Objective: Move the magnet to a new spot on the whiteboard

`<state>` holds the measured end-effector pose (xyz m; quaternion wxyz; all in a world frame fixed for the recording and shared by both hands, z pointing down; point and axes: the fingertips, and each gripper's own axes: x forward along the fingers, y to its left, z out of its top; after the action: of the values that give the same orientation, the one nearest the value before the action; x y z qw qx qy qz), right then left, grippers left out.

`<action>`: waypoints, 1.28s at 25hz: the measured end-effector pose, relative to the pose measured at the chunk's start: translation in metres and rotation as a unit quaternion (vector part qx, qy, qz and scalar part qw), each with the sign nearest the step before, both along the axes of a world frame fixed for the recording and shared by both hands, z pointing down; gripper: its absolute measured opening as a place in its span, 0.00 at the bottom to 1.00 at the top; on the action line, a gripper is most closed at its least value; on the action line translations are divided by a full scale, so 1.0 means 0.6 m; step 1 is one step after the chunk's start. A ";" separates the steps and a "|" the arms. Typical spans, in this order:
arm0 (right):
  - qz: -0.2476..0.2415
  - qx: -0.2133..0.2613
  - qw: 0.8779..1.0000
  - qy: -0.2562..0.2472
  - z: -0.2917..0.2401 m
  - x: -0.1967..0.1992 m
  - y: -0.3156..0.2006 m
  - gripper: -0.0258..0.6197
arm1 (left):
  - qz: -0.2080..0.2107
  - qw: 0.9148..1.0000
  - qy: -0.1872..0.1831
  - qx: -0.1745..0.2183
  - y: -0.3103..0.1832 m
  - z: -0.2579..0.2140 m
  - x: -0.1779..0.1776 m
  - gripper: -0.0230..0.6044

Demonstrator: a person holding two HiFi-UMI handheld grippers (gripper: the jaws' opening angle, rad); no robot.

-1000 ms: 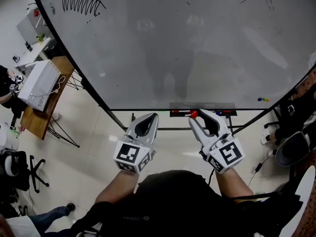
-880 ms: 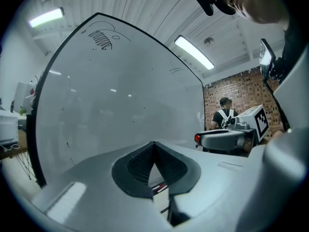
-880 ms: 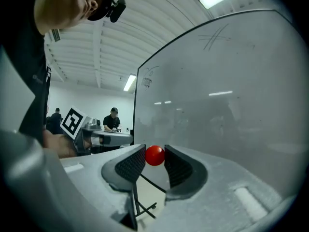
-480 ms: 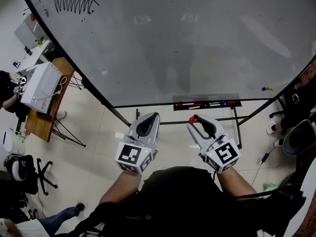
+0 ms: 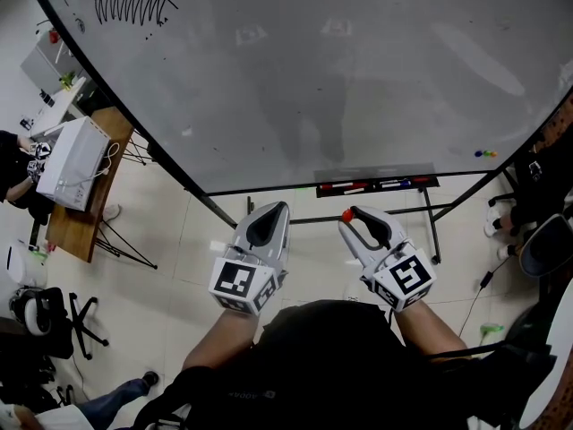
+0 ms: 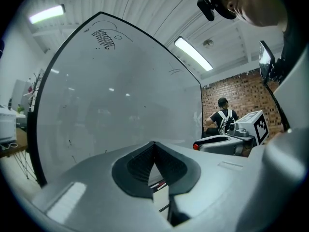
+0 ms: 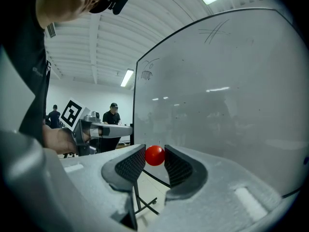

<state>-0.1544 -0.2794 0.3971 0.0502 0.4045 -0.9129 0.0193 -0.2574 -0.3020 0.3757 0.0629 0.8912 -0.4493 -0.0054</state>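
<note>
— Between the fingers of the right gripper point(image 7: 154, 157), what is sitting?
— One small red ball-shaped magnet point(image 7: 154, 155). The two ribbed fingers are clamping it from either side, right at their tips.
— Where is the magnet showing in the head view?
— It is sitting at the tip of the right gripper, out in front of the person's body. It is lying below the lower edge of the large white whiteboard point(image 5: 313, 70) and just below the narrow black marker tray point(image 5: 376, 184), and it is not touching the board.
— Which way is it pointing?
— It is looking round in both views, so no long axis is showing. The gripper holding it is aiming toward the board.
— How many grippers are showing?
— Two. The left gripper point(image 5: 274, 208) is hovering beside the right one, near it but apart. Its fingers are pressing together with nothing between them.
— What else is being counted?
— One tray, carrying markers too small to count. One black hatched scribble point(image 5: 132, 5) is showing at the board's upper left. A tiny cluster of coloured dots point(image 5: 484, 153) is sitting near the board's right edge, too small to count.
</note>
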 end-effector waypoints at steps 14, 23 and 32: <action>0.067 -0.001 0.998 -0.001 -0.002 -0.015 0.050 0.21 | 0.062 0.998 -0.005 -0.006 0.032 0.016 -0.001 0.06; 0.114 -0.015 0.993 0.013 0.019 0.051 0.108 0.21 | 0.101 0.995 -0.002 -0.018 0.059 0.053 0.058 0.06; 0.114 0.010 0.993 0.011 -0.010 0.200 0.196 0.21 | 0.095 0.995 -0.005 0.001 0.136 0.024 0.204 0.06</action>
<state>-0.0342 -0.1618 0.3910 0.0543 0.5068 -0.8603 0.0116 -0.1350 -0.2204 0.3900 0.0601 0.9297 -0.3633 0.0051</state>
